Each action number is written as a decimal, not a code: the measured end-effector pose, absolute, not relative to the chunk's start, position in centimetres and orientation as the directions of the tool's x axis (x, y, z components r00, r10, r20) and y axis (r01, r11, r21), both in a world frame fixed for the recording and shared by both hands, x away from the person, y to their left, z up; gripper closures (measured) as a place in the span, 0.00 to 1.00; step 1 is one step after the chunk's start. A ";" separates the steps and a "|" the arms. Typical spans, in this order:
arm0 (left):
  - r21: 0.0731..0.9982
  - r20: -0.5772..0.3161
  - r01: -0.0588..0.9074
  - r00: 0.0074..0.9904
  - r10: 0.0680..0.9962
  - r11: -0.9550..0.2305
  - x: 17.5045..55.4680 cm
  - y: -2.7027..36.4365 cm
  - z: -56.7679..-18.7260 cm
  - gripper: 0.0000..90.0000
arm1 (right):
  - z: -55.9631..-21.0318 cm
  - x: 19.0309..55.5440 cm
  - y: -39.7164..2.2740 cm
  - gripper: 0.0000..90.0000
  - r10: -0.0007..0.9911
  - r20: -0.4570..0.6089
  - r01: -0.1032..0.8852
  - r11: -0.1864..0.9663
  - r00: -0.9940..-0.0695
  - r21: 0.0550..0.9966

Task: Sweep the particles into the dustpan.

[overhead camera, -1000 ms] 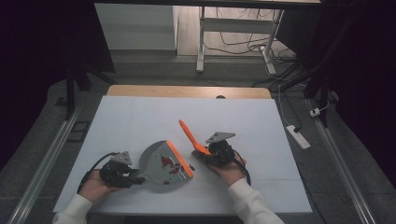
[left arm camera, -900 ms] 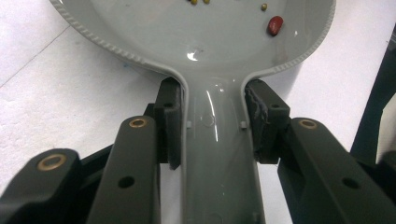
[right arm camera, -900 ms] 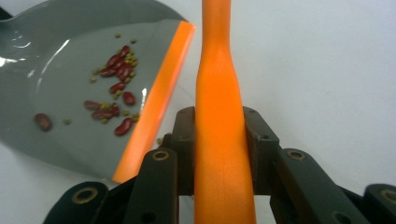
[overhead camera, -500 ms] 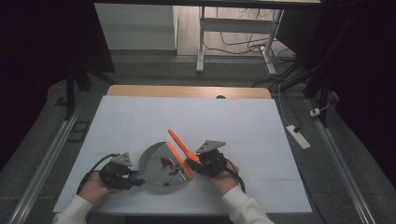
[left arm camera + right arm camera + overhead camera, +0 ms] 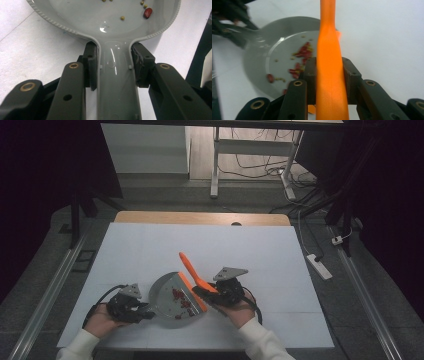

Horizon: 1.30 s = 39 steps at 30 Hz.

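Your sweeping looks largely done: red beans and small yellow-green grains [image 5: 181, 298] already lie inside the grey dustpan [image 5: 172, 295], and no loose spill shows on the white desk [image 5: 250, 250]. What is left is judged to be a final pass and emptying. Your left gripper [image 5: 131, 308] pinches the dustpan's handle [image 5: 115, 75] between its pads. Your right gripper [image 5: 220, 292] clamps the orange brush [image 5: 192, 272], whose head rests at the pan's open edge.
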<state>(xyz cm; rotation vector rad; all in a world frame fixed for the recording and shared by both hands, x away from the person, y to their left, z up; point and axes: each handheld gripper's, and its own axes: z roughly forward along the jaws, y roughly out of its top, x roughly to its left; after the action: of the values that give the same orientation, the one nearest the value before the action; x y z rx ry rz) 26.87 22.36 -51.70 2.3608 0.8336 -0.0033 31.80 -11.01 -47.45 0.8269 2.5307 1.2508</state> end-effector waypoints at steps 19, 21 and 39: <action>0.563 -0.203 0.572 0.795 0.571 -0.596 26.8 22.3 -51.9 0.69 | -48.9 31.4 -10.0 0.77 0.542 0.027 0.384 0.559 -0.840 0.735; 0.564 -0.203 0.572 0.795 0.571 -0.596 26.8 22.3 -51.9 0.69 | -48.6 31.1 -9.7 0.77 0.516 0.070 0.389 0.542 -0.854 0.745; 0.591 -0.201 0.573 0.787 0.584 -0.568 26.8 22.7 -51.9 0.69 | -46.5 32.5 -13.1 0.77 0.586 0.051 0.378 0.450 -0.808 0.809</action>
<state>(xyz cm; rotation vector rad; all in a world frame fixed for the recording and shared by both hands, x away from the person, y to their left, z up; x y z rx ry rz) 26.81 22.74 -51.92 2.3150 0.8535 0.0214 32.51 -13.08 -46.53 0.8363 2.4662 1.2851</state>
